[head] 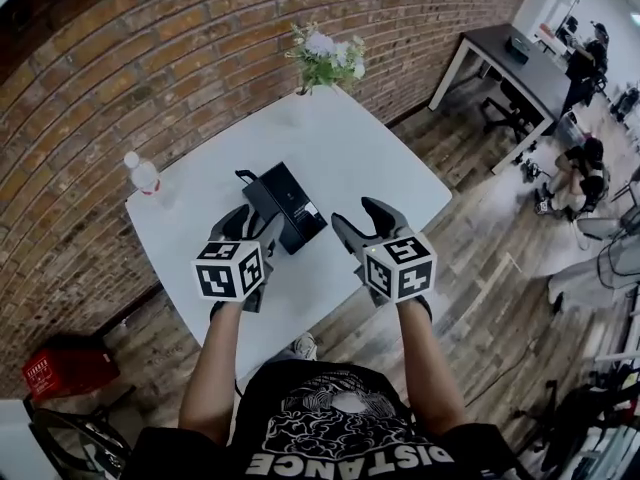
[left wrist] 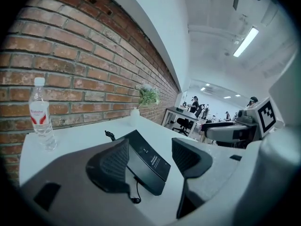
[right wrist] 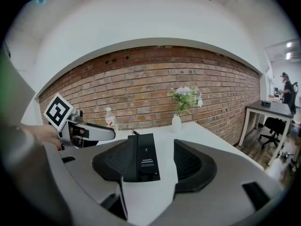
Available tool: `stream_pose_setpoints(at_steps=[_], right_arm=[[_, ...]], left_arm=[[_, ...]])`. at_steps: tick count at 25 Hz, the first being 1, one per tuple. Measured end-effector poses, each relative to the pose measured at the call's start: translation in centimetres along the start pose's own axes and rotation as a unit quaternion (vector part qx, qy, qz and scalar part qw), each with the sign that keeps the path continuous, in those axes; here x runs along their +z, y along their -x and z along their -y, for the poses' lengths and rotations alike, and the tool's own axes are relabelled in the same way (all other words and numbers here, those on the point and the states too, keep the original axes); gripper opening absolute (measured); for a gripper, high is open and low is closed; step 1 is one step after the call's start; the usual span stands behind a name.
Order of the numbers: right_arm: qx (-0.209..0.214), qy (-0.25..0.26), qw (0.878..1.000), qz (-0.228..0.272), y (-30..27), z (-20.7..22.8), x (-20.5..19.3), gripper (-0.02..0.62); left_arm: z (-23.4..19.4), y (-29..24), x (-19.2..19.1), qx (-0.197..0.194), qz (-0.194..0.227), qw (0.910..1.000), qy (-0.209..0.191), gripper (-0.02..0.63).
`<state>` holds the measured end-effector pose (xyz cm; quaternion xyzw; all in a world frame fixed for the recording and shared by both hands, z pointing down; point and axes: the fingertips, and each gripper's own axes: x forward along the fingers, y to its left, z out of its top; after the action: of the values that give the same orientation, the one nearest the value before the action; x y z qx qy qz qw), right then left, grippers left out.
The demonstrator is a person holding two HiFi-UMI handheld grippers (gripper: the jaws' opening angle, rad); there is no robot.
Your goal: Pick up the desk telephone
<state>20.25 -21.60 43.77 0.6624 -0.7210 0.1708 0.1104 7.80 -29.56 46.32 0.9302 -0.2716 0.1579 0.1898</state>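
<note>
The desk telephone (head: 285, 206) is a flat black slab lying on the white table (head: 340, 158), with a thin black cord at its near end. My left gripper (head: 254, 230) hovers open at the phone's near left corner, nothing between its fingers. My right gripper (head: 362, 226) is open just right of the phone, also holding nothing. From the left gripper view the phone (left wrist: 143, 161) lies ahead between the jaws of that gripper (left wrist: 151, 161). The right gripper view shows the phone (right wrist: 143, 164) ahead of the right gripper (right wrist: 153, 164), closer to its left jaw.
A clear water bottle (head: 146, 177) with a red label stands at the table's far left corner. A white vase of flowers (head: 322, 60) sits at the far edge against the brick wall. A red crate (head: 66, 370) rests on the wooden floor. A dark desk (head: 515, 68) stands far right.
</note>
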Motion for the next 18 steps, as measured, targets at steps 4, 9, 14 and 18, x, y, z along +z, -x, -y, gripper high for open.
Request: stream_pose_setpoints(at_steps=[4,9,14,18], right_arm=[[0.023,0.007,1.0,-0.011,-1.8,-0.4,-0.1,0.247],[0.062,0.012,0.998,-0.028,-4.3,-1.1,-0.8,0.247],[0.114,0.022,0.992,-0.044,-6.6,-0.8,-1.4,0.249],[0.163,0.032,0.984,-0.064,-8.6,-0.3,-2.2,0.249]], left_arm=[[-0.8,-0.2,-0.4,0.009,-0.001,0.9999,0.009,0.268],[-2.4,-0.7,-1.5,0.028,-0.009,0.9992,0.028,0.268],[-3.4,-1.7,-2.9,0.05,-0.021,0.9971,0.053,0.268],[-3.9,-2.8,-4.1,0.07,-0.022,0.9933,0.089,0.268]])
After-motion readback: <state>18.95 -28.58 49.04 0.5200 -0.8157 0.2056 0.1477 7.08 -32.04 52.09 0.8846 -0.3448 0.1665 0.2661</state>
